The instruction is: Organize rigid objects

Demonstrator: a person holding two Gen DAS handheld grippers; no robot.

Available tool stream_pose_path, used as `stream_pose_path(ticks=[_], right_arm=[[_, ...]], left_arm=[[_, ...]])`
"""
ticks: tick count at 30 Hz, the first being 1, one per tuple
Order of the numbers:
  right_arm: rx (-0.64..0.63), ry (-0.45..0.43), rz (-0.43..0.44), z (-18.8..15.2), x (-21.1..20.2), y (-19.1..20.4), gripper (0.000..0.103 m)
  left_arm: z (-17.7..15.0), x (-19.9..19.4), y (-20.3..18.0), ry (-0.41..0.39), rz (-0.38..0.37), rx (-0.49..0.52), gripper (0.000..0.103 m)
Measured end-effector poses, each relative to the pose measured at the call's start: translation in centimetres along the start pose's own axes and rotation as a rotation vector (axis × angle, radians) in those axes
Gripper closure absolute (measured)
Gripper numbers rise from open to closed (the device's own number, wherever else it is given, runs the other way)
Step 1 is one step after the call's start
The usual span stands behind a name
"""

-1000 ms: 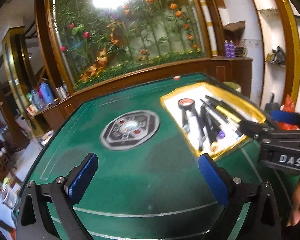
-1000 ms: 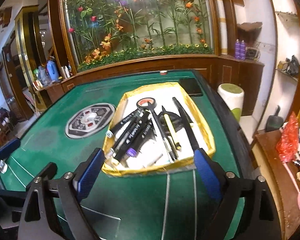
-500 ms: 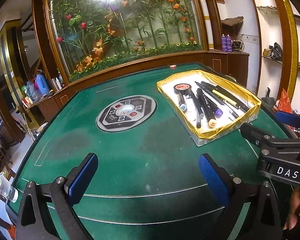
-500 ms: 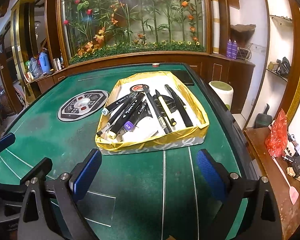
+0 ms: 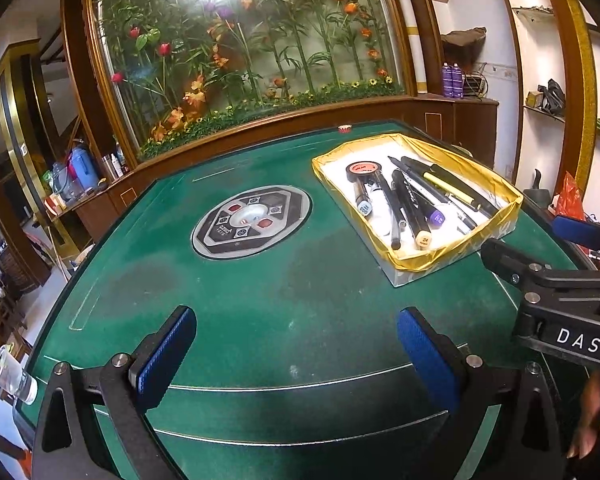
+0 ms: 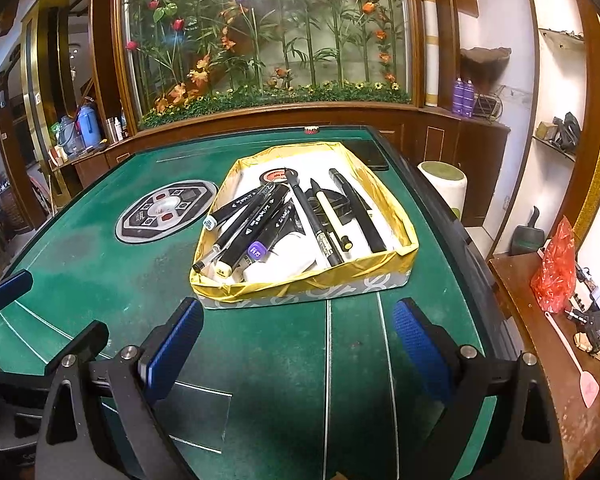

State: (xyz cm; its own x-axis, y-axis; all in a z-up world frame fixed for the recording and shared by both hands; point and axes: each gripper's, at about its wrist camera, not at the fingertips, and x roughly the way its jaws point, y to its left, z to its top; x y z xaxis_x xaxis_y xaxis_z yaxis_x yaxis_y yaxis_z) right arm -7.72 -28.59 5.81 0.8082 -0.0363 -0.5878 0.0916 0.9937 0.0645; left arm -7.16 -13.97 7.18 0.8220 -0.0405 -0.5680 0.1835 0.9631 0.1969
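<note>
Green felt surface [image 5: 260, 292] with a dark raised rim: at far left, a clear cup [image 5: 10, 376] at the edge; left of centre, a round grey inlaid panel [image 5: 252, 222] flush with the felt, with bare felt all around it and toward the near edge. Right of centre, a gold-lined box [image 6: 300, 284] stands near the right rim, holding black markers [image 6: 260, 216], pens and a roll of tape [image 5: 363, 169] lying loosely across one another; a dark flat slab [image 6: 372, 156] lies just behind it. Left tool [image 5: 296, 356]: pads spread wide, holding nothing, above bare felt. Right tool [image 6: 298, 346]: likewise wide apart and empty, aimed at the box's near wall, not touching it.
</note>
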Motion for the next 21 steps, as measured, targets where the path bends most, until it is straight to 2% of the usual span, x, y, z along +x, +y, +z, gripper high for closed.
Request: stream_pose_path(ticks=[21], right_arm=[[-0.001, 0.013, 0.009, -0.18, 0.32, 0.22, 0.008]], left_arm=[[-0.51, 0.16, 0.05, 0.008, 0.013, 0.013, 0.001]])
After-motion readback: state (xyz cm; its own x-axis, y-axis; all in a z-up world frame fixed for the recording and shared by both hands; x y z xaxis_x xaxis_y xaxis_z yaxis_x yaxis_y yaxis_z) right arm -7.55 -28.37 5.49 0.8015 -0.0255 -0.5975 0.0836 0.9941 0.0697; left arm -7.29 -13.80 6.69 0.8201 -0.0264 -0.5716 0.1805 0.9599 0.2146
